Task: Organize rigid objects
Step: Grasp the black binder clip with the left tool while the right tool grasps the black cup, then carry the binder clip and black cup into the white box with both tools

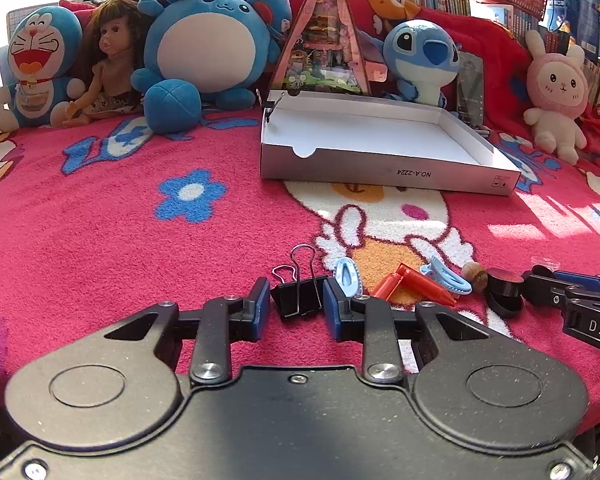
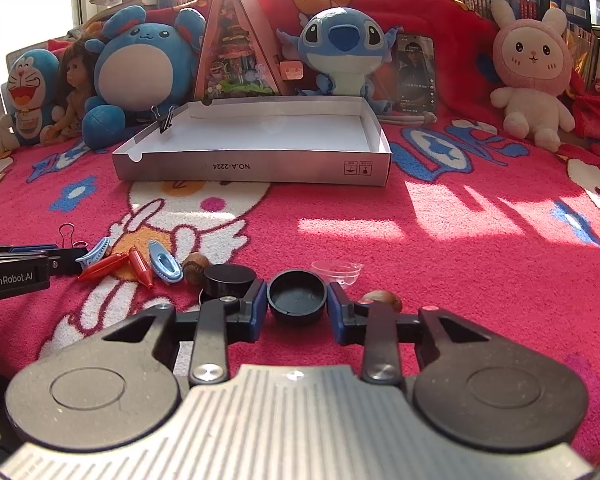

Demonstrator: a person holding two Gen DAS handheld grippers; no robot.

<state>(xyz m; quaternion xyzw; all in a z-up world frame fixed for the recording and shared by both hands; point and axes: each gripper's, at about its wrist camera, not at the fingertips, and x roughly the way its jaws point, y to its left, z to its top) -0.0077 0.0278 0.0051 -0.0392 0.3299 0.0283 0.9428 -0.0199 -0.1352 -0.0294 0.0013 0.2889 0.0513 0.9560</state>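
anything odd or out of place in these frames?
One thing: a small black binder clip is clipped onto the white box's left wall rather than lying inside. The box looks otherwise empty; the other small items remain scattered on the blanket.

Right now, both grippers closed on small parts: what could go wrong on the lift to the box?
1. The left gripper pinches the black binder clip by its body; the wire handles stand free, so it may swivel or slip.
2. The right gripper squeezes a round black cap across its curved wall; it could pop out.
3. The white box already has a binder clip on its left wall, which a drop there could hit.
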